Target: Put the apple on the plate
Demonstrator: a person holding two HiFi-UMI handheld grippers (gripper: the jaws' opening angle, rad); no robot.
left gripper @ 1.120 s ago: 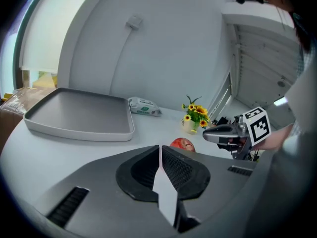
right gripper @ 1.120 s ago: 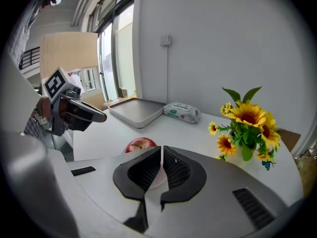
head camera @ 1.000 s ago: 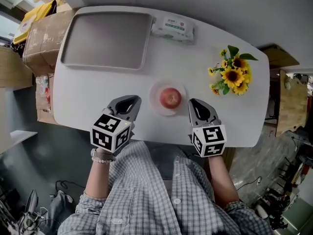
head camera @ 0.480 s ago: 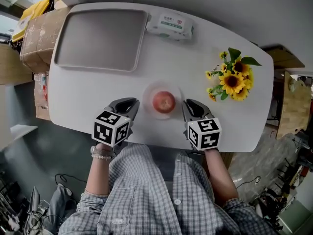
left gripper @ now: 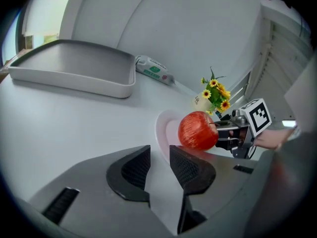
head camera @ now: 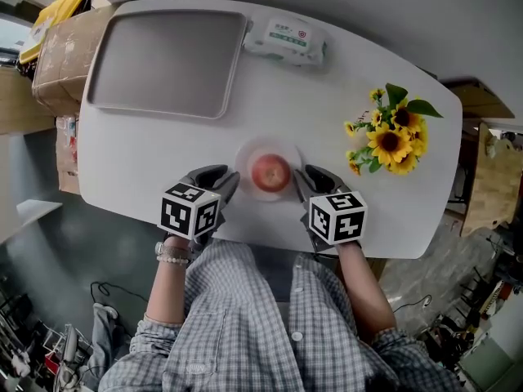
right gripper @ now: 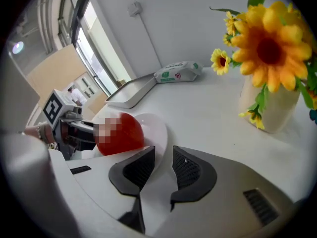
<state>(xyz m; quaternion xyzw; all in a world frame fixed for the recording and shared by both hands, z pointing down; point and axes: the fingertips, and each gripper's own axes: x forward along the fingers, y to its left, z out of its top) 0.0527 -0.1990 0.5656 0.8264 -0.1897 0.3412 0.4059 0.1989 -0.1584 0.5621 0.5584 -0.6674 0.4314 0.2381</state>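
Observation:
A red apple (head camera: 270,172) sits on a small white plate (head camera: 245,158) near the front edge of the white table (head camera: 147,162). My left gripper (head camera: 221,175) is just left of the plate, my right gripper (head camera: 306,175) just right of it, both pointing down at the table. In the left gripper view the apple (left gripper: 198,130) lies ahead and right of the left gripper (left gripper: 159,153), whose jaws have just been opening; a narrow gap shows, nothing in it. In the right gripper view the apple (right gripper: 124,133) and plate (right gripper: 157,127) lie ahead-left of the right gripper (right gripper: 163,156), slightly parted and empty.
A grey tray (head camera: 163,55) stands at the back left, and a pack of wipes (head camera: 286,39) lies at the back. A vase of sunflowers (head camera: 388,137) stands on the right. Cardboard boxes (head camera: 57,55) sit beside the table's left end.
Both grippers have come down and drawn in closer to the plate, one on each side of the apple. The apple and plate have stayed put.

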